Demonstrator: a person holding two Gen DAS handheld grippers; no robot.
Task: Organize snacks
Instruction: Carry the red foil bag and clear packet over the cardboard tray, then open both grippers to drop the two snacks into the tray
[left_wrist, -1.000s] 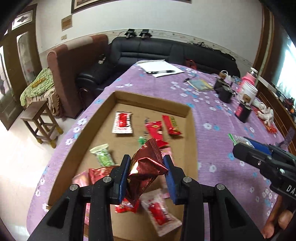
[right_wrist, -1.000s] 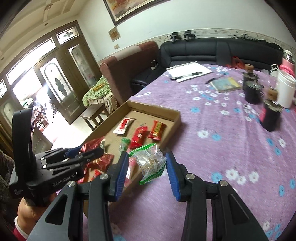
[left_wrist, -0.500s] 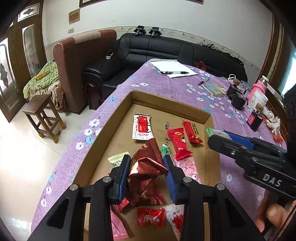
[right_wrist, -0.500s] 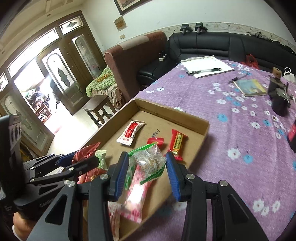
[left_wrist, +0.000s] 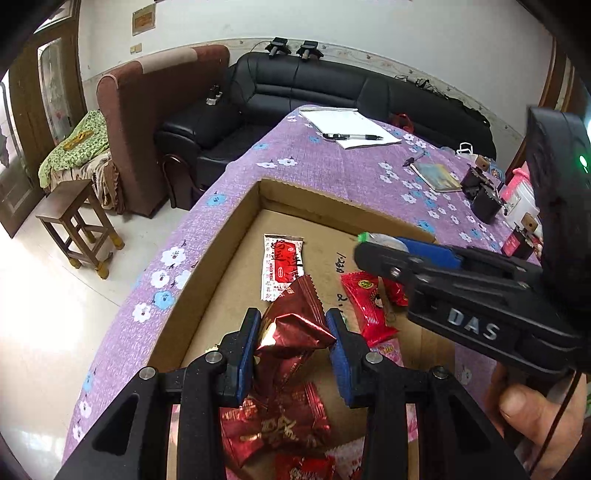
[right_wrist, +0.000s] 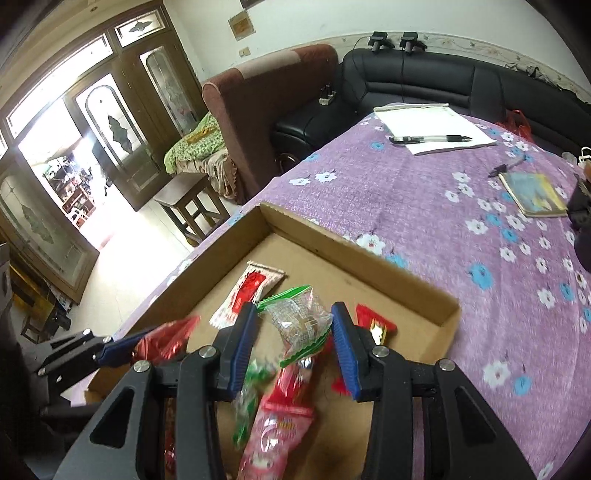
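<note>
A dark red foil snack packet (left_wrist: 291, 332) sat clamped in the left gripper (left_wrist: 293, 347) at lower centre, above the cardboard tray (left_wrist: 221, 266) (other snacks lay inside). The right gripper (right_wrist: 291, 343) pinched a clear green-edged packet (right_wrist: 299, 321) over the same tray, on the purple floral table (right_wrist: 424, 206).

Both views bright, daylit. Strongest light enters via glass doors (right_wrist: 62, 177) at left; floor (left_wrist: 44, 325) there is blown out to white glare. Heavy fisheye bend, dark vignette in the corners. Left-wrist view sharp; foil pack (left_wrist: 291, 332) shows specular glints. Right-wrist view has motion blur on snacks (right_wrist: 273, 398) low in frame and on tablecloth (right_wrist: 517, 288) at right edge. Shadows soft.
</note>
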